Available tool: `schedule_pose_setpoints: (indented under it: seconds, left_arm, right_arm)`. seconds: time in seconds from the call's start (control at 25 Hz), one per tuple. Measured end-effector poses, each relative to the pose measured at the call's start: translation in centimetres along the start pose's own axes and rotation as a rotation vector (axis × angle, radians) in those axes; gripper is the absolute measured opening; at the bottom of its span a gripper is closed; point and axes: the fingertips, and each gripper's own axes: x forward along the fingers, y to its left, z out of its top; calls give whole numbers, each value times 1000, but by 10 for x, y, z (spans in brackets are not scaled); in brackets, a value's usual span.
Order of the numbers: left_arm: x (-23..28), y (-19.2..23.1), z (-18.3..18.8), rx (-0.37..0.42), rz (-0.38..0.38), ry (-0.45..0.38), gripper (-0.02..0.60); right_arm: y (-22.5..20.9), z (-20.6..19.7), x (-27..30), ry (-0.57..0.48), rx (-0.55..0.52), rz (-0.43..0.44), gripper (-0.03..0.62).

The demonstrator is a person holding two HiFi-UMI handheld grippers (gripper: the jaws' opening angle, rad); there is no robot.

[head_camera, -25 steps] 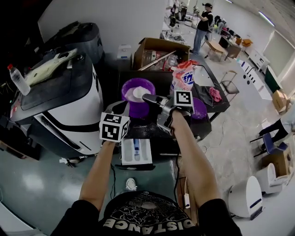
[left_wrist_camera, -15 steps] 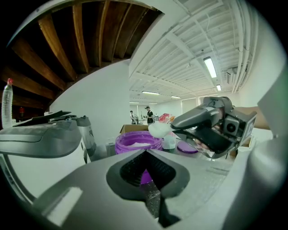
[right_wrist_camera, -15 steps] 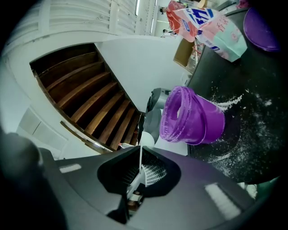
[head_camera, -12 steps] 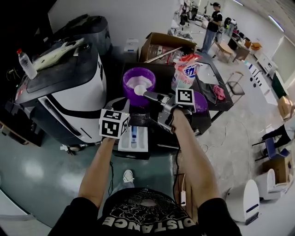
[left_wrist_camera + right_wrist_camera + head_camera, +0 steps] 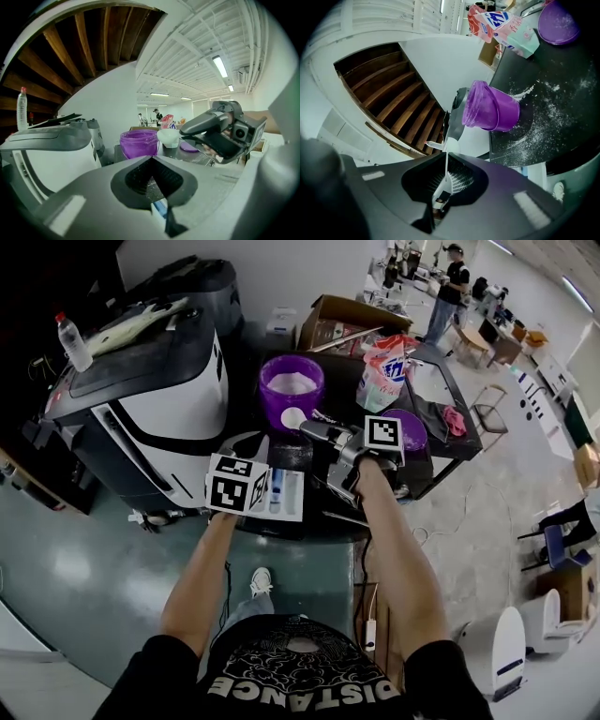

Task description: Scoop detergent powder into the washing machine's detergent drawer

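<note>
Scoop (image 5: 293,418), loaded I think, sits clamped by its handle in my right gripper (image 5: 443,187) jaws, beside the purple tub (image 5: 292,390). My left gripper (image 5: 153,177) jaws are together, empty, over the drawer (image 5: 284,493). Any tilt on the way dumps powder on the bench (image 5: 562,70).

Saw a clear plastic bottle (image 5: 72,341) with a red cap, upright at far left. Noted an open cardboard box (image 5: 349,320) at the back of the dark table (image 5: 433,390), a long stick-like piece lying across its opening. Found a pink cloth (image 5: 457,423) crumpled near the table's right edge, with a chair (image 5: 487,416) just beyond. Made out a person (image 5: 448,282) standing far back and a blue chair (image 5: 553,542) at right.
</note>
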Motion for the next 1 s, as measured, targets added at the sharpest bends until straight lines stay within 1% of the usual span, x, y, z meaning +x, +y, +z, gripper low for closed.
schedule_pose_setpoints:
  seconds: [0.28,0.56,1.0]
  left_arm:
    - [-25,-14,-17,-11,21,8,0]
    - [-41,-29,-41,-30,32,36,0]
    - [-57,-36,-68,-65,71,55,0]
  right_arm:
    - [-2,-29,-13,20,-8,-7,41]
    - [-9,-58,-25,51,-9,-9,41]
    - [-45,-99,-32,124,-50,-65,41]
